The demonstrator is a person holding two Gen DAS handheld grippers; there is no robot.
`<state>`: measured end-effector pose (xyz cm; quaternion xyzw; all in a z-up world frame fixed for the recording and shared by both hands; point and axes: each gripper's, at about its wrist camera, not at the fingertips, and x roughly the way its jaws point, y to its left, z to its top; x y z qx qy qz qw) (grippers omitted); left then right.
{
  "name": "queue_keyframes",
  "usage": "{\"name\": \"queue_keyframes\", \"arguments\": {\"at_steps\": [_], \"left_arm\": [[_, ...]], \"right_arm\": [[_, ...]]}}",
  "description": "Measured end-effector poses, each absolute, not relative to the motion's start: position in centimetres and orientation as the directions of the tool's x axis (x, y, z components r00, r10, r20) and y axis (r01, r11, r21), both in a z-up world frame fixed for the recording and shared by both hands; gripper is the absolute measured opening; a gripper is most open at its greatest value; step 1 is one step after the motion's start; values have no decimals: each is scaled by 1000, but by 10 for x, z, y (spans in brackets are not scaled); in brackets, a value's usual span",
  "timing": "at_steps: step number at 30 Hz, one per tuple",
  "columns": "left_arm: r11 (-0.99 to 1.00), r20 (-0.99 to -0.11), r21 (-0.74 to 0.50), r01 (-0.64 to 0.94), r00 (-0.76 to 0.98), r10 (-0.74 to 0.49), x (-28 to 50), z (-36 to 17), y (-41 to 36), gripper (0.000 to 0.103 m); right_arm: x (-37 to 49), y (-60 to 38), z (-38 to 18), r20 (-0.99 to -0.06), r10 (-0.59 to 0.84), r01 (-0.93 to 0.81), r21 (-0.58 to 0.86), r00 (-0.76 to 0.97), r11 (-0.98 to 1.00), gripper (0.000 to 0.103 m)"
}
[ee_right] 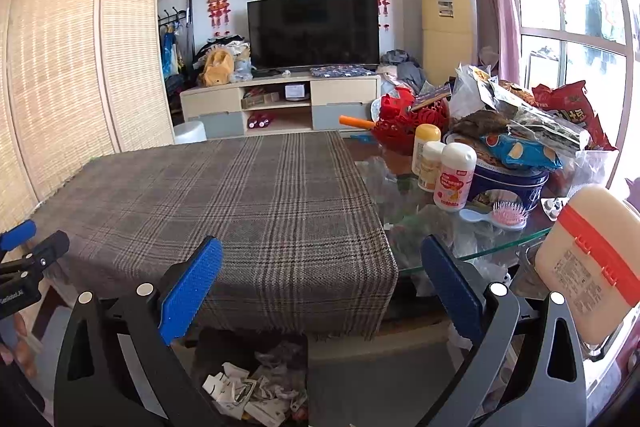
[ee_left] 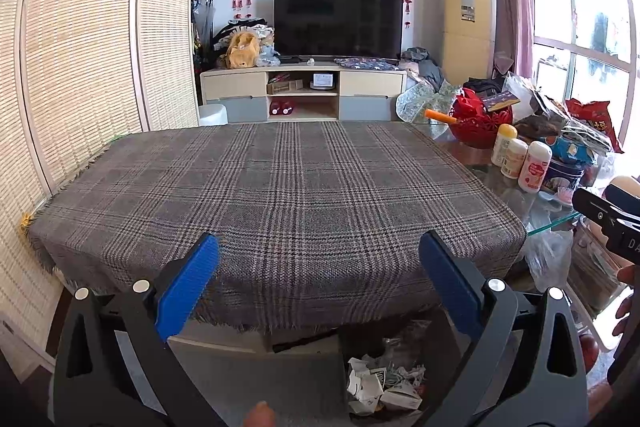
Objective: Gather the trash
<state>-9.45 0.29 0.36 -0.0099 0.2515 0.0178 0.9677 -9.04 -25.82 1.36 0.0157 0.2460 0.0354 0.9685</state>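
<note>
Clearly you are holding both the left gripper (ee_left: 319,269) and right gripper (ee_right: 321,273) spread and empty over light, crushable paper scraps (ee_right: 256,393) in the bin (ee_left: 362,341), so pinch a crumpled fold gently

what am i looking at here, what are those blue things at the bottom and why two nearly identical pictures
No robot here: a person holds a two-finger grabbing tool in each hand, each carrying a fisheye camera. One picture looks along the left gripper, the other along the right gripper. The blue pieces are their fingers, spread open and holding nothing. Ahead is a table under a plaid cloth; on its glass end stand bottles, snack bags and a red basket. Below the table edge sits a bin of crumpled paper.
</note>
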Motion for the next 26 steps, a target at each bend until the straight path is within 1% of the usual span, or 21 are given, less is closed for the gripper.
{"name": "queue_keyframes", "arguments": {"at_steps": [4, 7, 9, 13, 19, 22, 26], "left_arm": [[998, -508, 0, -69, 859, 60, -91, 2, 3, 95], [996, -538, -38, -79, 842, 46, -86, -1, 8, 95], [995, -536, -62, -77, 844, 32, -86, -1, 11, 95], [997, -509, -65, -49, 861, 9, -91, 2, 7, 95], [997, -500, -51, -56, 866, 23, -92, 5, 8, 95], [998, -504, -19, -68, 863, 49, -91, 4, 6, 95], [998, -509, -12, -55, 860, 41, -89, 3, 5, 95]], "right_arm": [[-91, -258, 14, -472, 76, -63, 43, 878, 997, 100], [-90, -257, 14, -475, 72, -61, 40, 877, 997, 100], [-90, -258, 14, -478, 73, -60, 43, 875, 997, 100], [-90, -258, 13, -480, 74, -60, 45, 874, 997, 100], [-90, -260, 13, -483, 75, -57, 52, 873, 997, 100], [-90, -260, 13, -482, 77, -58, 54, 873, 997, 100], [-90, -259, 13, -483, 80, -61, 56, 872, 997, 100]]}}
